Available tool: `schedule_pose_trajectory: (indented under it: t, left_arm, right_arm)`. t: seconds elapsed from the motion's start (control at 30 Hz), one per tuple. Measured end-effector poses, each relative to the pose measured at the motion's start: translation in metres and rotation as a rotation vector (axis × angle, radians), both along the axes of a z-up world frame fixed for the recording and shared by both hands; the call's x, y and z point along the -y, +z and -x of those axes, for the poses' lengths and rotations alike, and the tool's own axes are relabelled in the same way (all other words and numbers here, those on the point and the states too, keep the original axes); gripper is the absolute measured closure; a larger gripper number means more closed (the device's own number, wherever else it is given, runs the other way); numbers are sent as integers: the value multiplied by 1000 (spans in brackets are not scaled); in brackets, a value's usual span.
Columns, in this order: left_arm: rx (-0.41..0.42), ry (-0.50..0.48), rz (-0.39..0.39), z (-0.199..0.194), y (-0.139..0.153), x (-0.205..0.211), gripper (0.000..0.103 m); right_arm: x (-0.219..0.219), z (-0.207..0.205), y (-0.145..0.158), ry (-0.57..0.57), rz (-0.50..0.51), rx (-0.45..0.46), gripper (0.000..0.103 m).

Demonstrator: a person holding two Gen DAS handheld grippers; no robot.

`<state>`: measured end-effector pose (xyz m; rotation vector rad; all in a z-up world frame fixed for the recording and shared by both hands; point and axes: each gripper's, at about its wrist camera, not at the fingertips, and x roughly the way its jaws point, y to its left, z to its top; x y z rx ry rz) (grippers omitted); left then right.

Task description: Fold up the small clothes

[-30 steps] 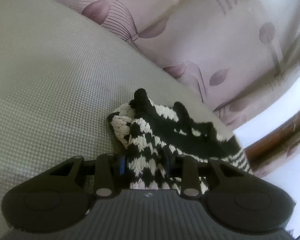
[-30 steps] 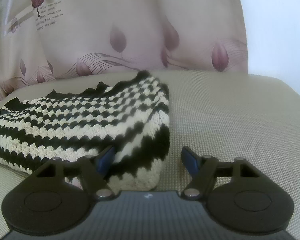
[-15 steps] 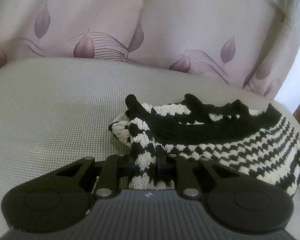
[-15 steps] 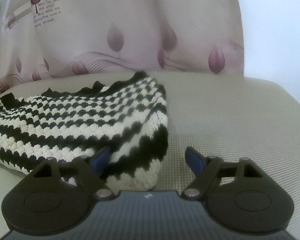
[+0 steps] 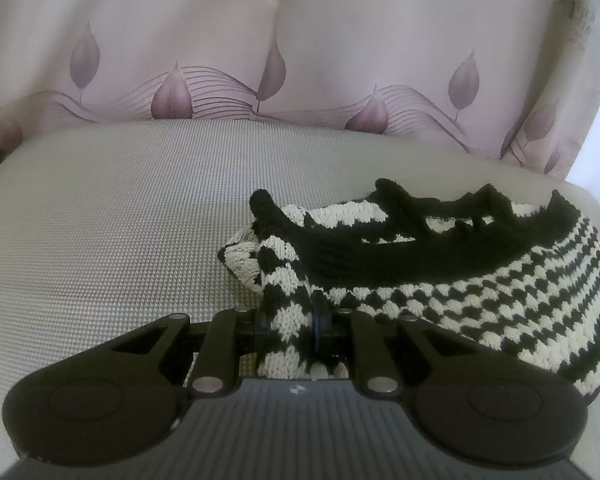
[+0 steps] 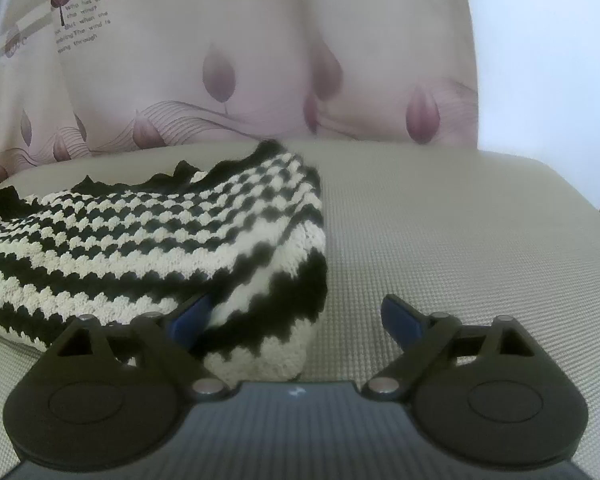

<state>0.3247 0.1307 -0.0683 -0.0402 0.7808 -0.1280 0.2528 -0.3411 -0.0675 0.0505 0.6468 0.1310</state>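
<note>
Soft daylight, right-side glare, fisheye-bent edges, slight blur.

knit garment [image 6: 148,232] cut off at left edge, near folded corner blurred, curtain [image 6: 260,60] lettering partly unreadable

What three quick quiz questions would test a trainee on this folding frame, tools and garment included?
1. True or false: the left tool is shut on the knit garment.
2. The right tool is: A) shut on the garment, B) open with a garment corner between its fingers, C) out of view.
3. Fill in: the garment lies on a grey ____.

Key: 1 true; 2 B; 3 cushion.
</note>
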Motion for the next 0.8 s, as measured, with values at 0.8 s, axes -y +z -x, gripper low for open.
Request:
schedule_pose_trajectory:
  t: [0.8]
  left_arm:
    - [-107, -64, 86, 0, 77, 86, 89]
  right_arm:
    - [37, 29, 17, 36, -268, 175, 6]
